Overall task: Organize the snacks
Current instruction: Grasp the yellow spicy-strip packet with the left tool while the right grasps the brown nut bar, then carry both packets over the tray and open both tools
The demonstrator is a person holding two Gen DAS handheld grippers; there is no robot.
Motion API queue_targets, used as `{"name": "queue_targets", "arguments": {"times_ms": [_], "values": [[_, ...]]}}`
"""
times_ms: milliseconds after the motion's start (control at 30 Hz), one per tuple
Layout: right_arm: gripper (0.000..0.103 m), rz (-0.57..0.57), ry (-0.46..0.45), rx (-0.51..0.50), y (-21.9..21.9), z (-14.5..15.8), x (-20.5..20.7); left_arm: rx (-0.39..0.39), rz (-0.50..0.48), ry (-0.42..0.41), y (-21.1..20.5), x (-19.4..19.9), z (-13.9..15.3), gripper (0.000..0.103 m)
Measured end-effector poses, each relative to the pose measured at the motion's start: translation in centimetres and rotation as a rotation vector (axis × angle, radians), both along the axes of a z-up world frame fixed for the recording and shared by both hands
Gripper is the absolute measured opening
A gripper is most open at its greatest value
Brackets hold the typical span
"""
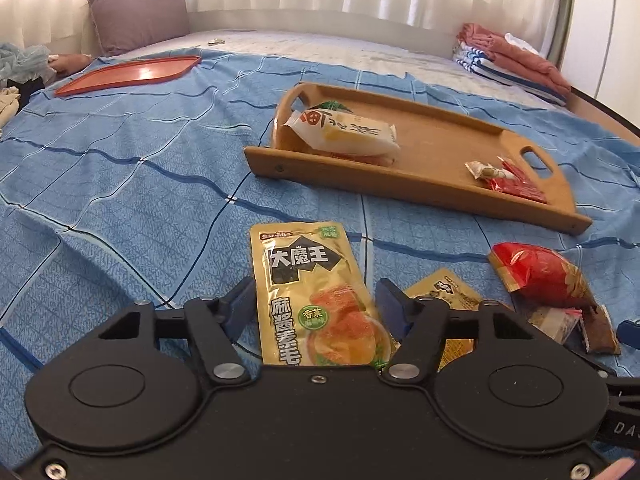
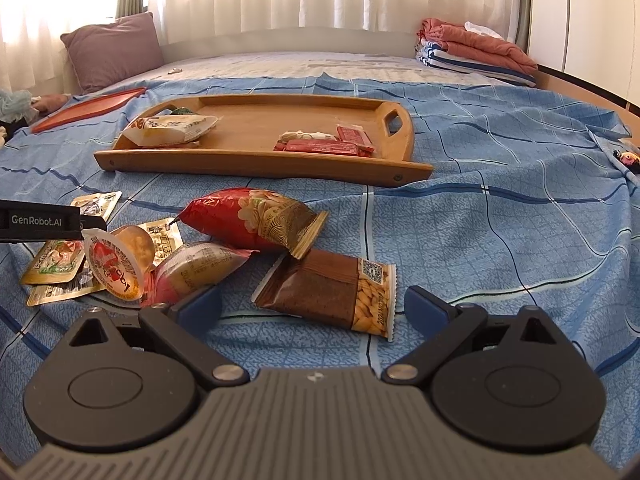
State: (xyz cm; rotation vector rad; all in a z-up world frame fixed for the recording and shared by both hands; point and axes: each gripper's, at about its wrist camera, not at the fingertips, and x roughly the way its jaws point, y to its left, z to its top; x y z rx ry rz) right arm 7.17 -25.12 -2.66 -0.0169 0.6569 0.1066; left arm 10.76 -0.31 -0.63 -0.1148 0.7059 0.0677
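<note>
A wooden tray (image 1: 440,184) (image 2: 224,162) lies on the blue bedsheet and holds a white packet (image 1: 352,132) (image 2: 172,128) and small red packets (image 1: 516,188) (image 2: 324,145). My left gripper (image 1: 316,300) is open, its fingers on either side of a yellow sauce pouch (image 1: 316,296) lying on the sheet. A red bag (image 1: 540,272) (image 2: 256,216) lies to its right. My right gripper (image 2: 312,306) is open just in front of a brown peanut packet (image 2: 332,292). A jelly cup (image 2: 116,264) and several yellow pouches (image 2: 52,264) lie at left.
A red tray (image 1: 128,74) (image 2: 88,108) lies far left. A purple pillow (image 1: 136,12) (image 2: 112,48) leans at the back. Folded towels (image 1: 508,60) (image 2: 476,56) sit at the back right. The left gripper's body (image 2: 40,220) shows at the left edge of the right wrist view.
</note>
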Motion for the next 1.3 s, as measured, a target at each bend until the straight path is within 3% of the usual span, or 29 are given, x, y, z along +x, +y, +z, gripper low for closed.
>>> {"name": "queue_targets", "arguments": {"times_ms": [167,267,333,433,1033,1300], "values": [[0.099,-0.013,0.008,0.016,0.0,0.0,0.7,0.004,-0.032,-0.013,0.1,-0.4,0.2,0.058],[0.092,-0.017,0.005,0.021,-0.1,0.0,1.0,-0.009,-0.032,-0.014,0.3,-0.5,0.4,0.057],[0.08,-0.037,-0.011,0.027,-0.3,0.0,0.8,-0.009,-0.034,-0.013,0.4,-0.6,0.5,0.057],[0.07,-0.056,-0.028,0.031,-0.6,0.1,0.5,-0.002,-0.045,-0.014,0.6,-0.7,0.7,0.057],[0.068,-0.103,-0.099,0.048,-2.3,3.2,-0.7,0.006,-0.101,-0.107,1.3,-1.2,4.7,0.056],[0.067,-0.109,-0.153,0.054,-2.9,6.2,1.6,-0.014,-0.152,-0.14,1.2,1.4,8.0,0.056]]}}
